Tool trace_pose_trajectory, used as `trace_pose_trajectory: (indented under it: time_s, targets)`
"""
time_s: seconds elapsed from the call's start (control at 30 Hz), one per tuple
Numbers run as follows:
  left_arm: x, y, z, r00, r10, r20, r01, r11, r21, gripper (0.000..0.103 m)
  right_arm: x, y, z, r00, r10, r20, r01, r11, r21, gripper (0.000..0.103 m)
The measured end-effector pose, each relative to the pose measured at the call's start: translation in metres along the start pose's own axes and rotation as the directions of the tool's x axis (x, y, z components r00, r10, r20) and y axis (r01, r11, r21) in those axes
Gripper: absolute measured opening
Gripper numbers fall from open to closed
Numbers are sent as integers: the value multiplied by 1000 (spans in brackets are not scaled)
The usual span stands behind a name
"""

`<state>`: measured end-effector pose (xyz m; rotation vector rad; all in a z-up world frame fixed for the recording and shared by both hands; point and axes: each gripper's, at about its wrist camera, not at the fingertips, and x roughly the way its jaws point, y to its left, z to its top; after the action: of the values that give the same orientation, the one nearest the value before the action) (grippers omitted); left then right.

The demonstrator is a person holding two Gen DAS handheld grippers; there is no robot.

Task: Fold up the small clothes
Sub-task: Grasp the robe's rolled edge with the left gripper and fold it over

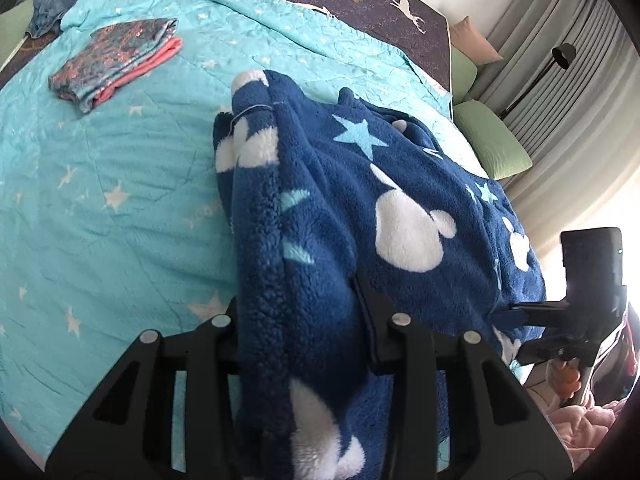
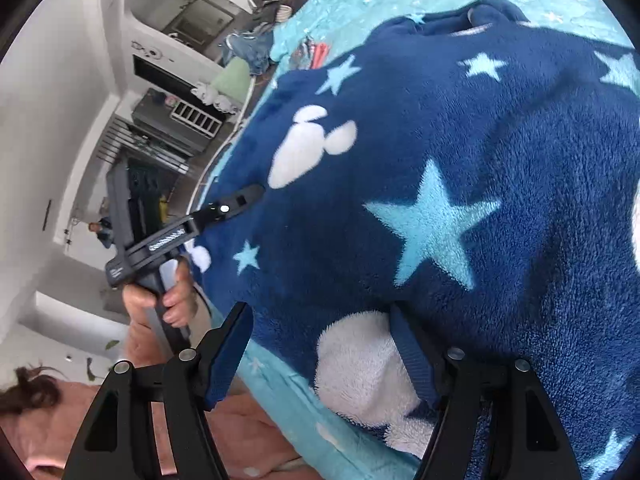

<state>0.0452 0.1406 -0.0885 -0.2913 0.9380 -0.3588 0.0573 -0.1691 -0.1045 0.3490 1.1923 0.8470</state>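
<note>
On the turquoise quilt (image 1: 100, 200), the left gripper (image 1: 300, 312) pinches a bunched fold of the navy fleece garment (image 1: 400, 184). The right gripper (image 2: 324, 344) stands spread over the garment's near edge, pressing nothing.

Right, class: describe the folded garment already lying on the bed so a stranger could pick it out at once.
Start from the turquoise star-print quilt covering the bed. Near its far left corner, well apart from the big navy fleece garment at the near edge, lies the folded garment, a small flat stack. Its mottled grey and coral print with a plain coral layer showing at one edge sets it apart from the navy fleece with its white shapes and pale stars.
</note>
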Motion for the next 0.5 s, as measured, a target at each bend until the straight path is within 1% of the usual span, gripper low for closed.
trace_pose_trajectory:
  time_s: [0.03, 0.1, 0.17, 0.23, 0.27, 0.3, 0.33, 0.37, 0.4, 0.43, 0.47, 0.5]
  targets:
    - [-1, -2, 1, 1000, 5, 1, -5, 1000, 6, 40, -5, 2, 1, 1000, -4, 7, 5, 1000, -10, 72]
    - [-3, -4, 1, 1000, 13, 6, -13, 1000, 12, 40, -18, 7, 6, 999, -22, 49, 25, 999, -47, 72]
    - [-5, -7, 1, 1000, 27, 12, -27, 999, 27, 40, -31, 16, 23, 990, -60, 127, 72, 994, -88, 72]
    - [-6, -9, 1, 999, 36, 21, -37, 999, 33, 40, -36, 15, 46, 981, -85, 175, 103, 990, -95, 75]
    - [-6, -9, 0, 999, 37, 23, -38, 999, 30, 40, -33, 14, 55, 979, -89, 181, 108, 990, -95, 76]
    - [-7, -9, 0, 999, 37, 26, -37, 999, 22, 40, -29, 8, 71, 977, -108, 181, 124, 989, -78, 76]
    - [-8, -9, 0, 999, 35, 30, -35, 999, 15, 40, -22, -2, 87, 973, -151, 176, 159, 987, -35, 76]
    - [-8, -9, 0, 999, 33, 34, -33, 999, 10, 39, -8, -15, 102, 965, -210, 159, 211, 977, 14, 76]
    - [-10, -9, 1, 999, 26, 40, -26, 1000, 3, 39, 3, -29, 114, 957, -257, 138, 254, 966, 37, 76]
    - [-11, -10, 2, 999, 9, 47, -9, 1000, -4, 38, 20, -43, 124, 948, -300, 106, 298, 954, 34, 76]
    - [-13, -12, 4, 999, -8, 52, 8, 1000, -10, 38, 39, -59, 129, 952, -301, 60, 300, 953, 32, 76]
    - [-14, -13, 6, 998, -21, 54, 22, 1000, -13, 37, 42, -63, 129, 955, -284, 86, 281, 959, 43, 77]
